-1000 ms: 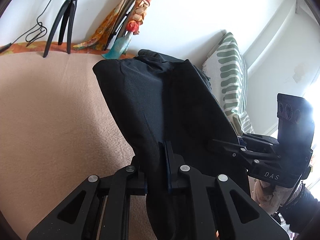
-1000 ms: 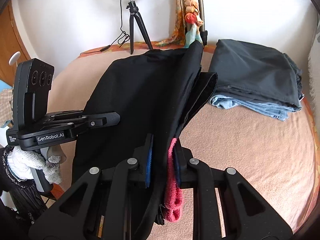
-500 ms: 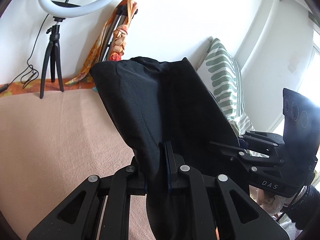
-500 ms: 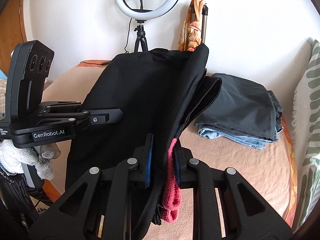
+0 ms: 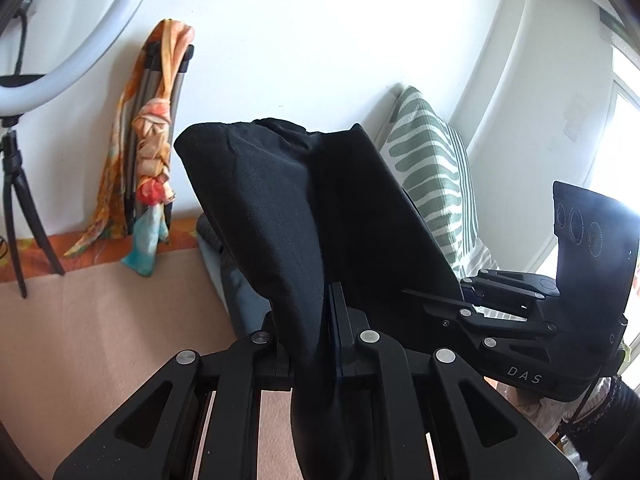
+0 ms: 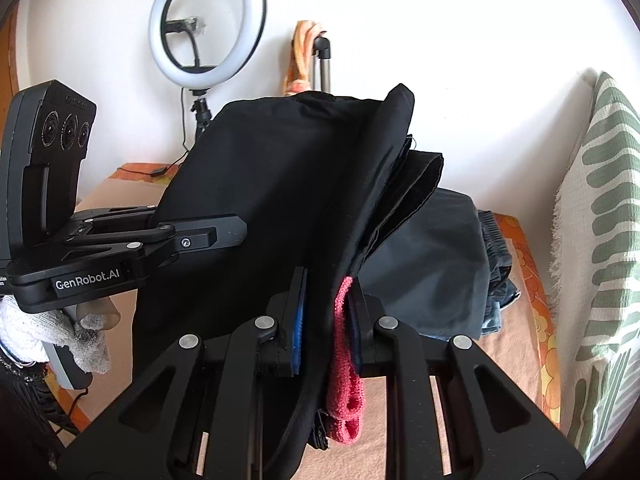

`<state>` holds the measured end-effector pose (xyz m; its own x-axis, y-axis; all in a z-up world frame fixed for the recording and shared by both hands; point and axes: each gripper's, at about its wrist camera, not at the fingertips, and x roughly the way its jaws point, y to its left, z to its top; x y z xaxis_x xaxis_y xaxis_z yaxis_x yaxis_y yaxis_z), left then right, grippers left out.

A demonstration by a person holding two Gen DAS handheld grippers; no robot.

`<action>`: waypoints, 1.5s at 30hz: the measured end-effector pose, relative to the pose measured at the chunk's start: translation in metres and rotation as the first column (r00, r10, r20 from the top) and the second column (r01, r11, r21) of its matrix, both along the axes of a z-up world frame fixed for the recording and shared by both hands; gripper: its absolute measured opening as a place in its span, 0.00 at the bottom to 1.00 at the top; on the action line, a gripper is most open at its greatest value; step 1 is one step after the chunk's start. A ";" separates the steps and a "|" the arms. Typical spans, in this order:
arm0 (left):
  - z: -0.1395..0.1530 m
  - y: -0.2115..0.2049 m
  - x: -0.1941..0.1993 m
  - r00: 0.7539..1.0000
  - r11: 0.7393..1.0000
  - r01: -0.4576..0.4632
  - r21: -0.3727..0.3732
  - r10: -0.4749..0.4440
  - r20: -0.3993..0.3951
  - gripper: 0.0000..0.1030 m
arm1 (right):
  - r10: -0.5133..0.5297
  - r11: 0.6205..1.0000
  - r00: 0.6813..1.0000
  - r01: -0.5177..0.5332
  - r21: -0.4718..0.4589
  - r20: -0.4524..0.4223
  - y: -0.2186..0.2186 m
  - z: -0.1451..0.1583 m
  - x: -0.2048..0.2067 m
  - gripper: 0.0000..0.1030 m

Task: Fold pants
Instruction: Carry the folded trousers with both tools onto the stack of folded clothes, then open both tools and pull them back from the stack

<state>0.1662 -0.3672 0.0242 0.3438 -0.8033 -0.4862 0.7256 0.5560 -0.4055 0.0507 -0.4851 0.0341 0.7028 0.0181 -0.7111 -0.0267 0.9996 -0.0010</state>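
Black pants (image 5: 280,208) hang folded and lifted off the bed, pinched at one edge by my left gripper (image 5: 318,306), which is shut on the cloth. In the right wrist view the same pants (image 6: 280,184) rise in several layers from my right gripper (image 6: 328,286), shut on their other edge. A pink-red knitted strip (image 6: 346,364) dangles between that gripper's pads beside the cloth. The two grippers hold the pants side by side: the right gripper (image 5: 416,294) touches the fabric on the right, the left gripper (image 6: 234,234) on the left.
A beige bed cover (image 5: 100,340) lies below. A stack of folded dark and denim garments (image 6: 436,272) sits at the bed's far right. A green-striped pillow (image 6: 600,240) leans on the right. A ring light (image 6: 208,24) on a tripod and an orange scarf (image 5: 152,160) stand by the wall.
Both grippers have risen and moved toward the far wall and the folded stack, carrying the pants up off the bed. Both grips stayed shut.
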 end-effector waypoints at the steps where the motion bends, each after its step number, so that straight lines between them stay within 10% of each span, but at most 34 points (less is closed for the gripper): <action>1: 0.001 -0.008 0.006 1.000 1.000 0.004 0.000 -0.004 0.004 0.10 | -0.006 1.000 1.000 0.006 -0.006 0.001 -0.008 0.001 0.007 0.18; 23: -0.052 -0.127 0.106 1.000 0.983 0.024 0.183 -0.026 0.009 0.11 | -0.063 0.998 0.992 0.065 0.017 -0.113 -0.124 -0.070 0.120 0.19; 45: -0.036 -0.094 0.093 0.993 0.967 -0.077 0.241 0.053 0.104 0.46 | -0.310 0.945 0.938 0.286 -0.158 -0.155 -0.129 -0.072 0.096 0.50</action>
<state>0.2592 -0.4610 -0.0121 0.4460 -0.6386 -0.6271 0.7136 0.6766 -0.1815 0.1462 -0.6145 -0.0376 0.5255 -0.2749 -0.8052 0.2609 0.9528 -0.1551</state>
